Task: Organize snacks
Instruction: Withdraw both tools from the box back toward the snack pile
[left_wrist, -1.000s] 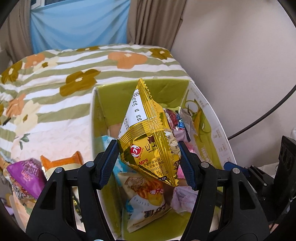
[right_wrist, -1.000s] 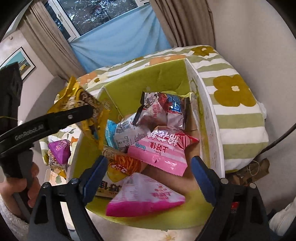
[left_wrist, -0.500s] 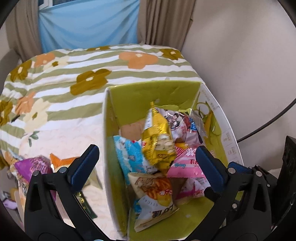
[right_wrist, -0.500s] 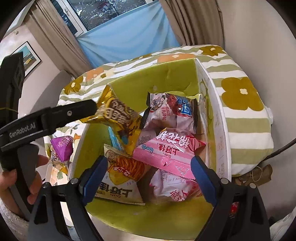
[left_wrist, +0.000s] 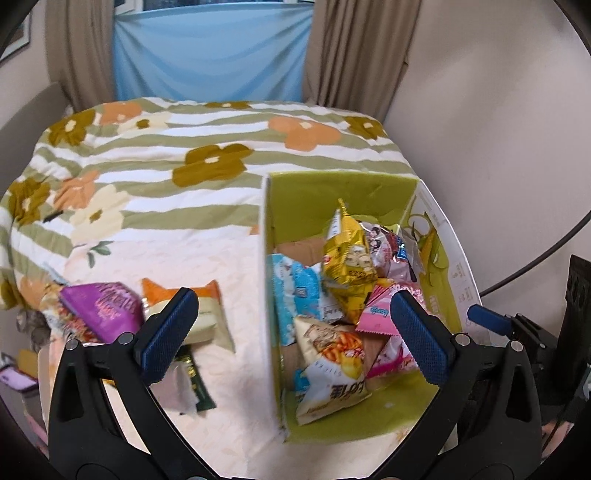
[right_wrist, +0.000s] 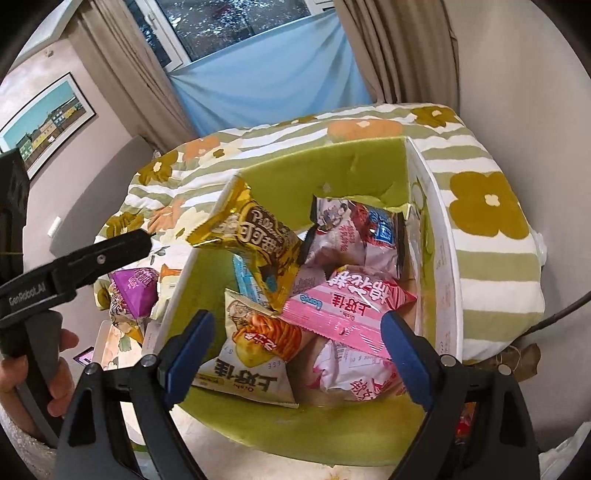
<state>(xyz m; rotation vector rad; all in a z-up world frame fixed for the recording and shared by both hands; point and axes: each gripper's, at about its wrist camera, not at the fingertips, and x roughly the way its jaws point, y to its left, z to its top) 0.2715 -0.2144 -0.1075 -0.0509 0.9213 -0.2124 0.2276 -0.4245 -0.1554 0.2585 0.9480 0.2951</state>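
Left gripper (left_wrist: 291, 328): jaws spread wide with nothing between the blue pads, straddling the near white wall of the box.
Right gripper (right_wrist: 295, 354): jaws apart and empty, poised over the box's near end.
Box (left_wrist: 267, 258): green inside, white outside, standing on a flowered quilt (left_wrist: 207, 162).
Gold snack bag (left_wrist: 347, 266): lies free in the box, propped on the other packets, one crimped end pointing up.
Other packets in box: a pale blue packet (left_wrist: 295, 291), a pink packet (right_wrist: 343, 306), a cream chip bag (right_wrist: 255, 354) and a silver-red packet (right_wrist: 354, 229).
Left-wrist view only: snacks outside the box on the quilt, with a purple bag (left_wrist: 103, 310) beside an orange-topped packet (left_wrist: 199, 306); a dark green wrapper (left_wrist: 195, 384) lies nearer the camera. Motion blur softens them.
Right-wrist view only: the gold bag's printed face, a second pink-and-white bag (right_wrist: 354, 373) at the box's near end, and a person's hand (right_wrist: 33, 373) gripping the left tool's handle at the frame's left edge. A window (right_wrist: 236, 26) and framed picture (right_wrist: 44, 122) show behind.
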